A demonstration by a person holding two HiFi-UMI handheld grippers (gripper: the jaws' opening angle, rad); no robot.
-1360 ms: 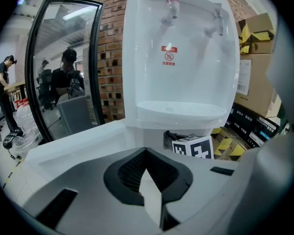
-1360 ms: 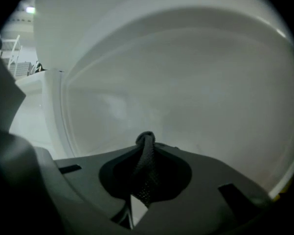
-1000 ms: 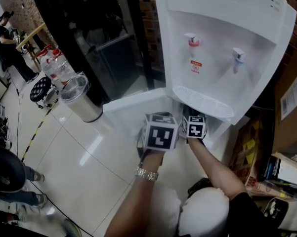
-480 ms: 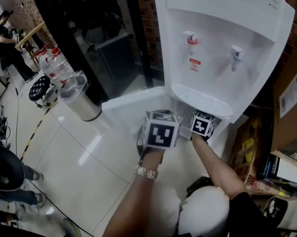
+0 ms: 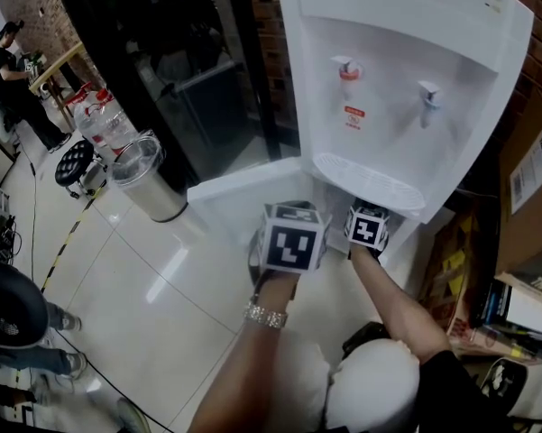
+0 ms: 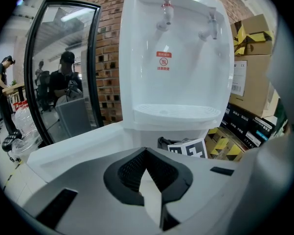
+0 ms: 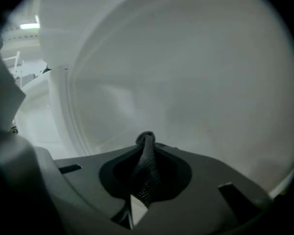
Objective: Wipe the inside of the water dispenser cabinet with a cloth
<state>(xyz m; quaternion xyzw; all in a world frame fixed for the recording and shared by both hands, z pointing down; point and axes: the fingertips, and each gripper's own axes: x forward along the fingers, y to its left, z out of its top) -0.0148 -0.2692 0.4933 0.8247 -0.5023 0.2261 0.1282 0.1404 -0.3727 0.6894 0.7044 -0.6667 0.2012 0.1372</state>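
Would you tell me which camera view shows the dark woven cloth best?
The right gripper view: the dark woven cloth is pinched between the right gripper's jaws, facing the white cabinet wall. The head and left gripper views show only that gripper's marker cube, no cloth.

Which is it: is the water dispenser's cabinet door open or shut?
Open. The white door stands swung out leftward, and the right claw, shut on a dark cloth, faces the cabinet's inner wall.
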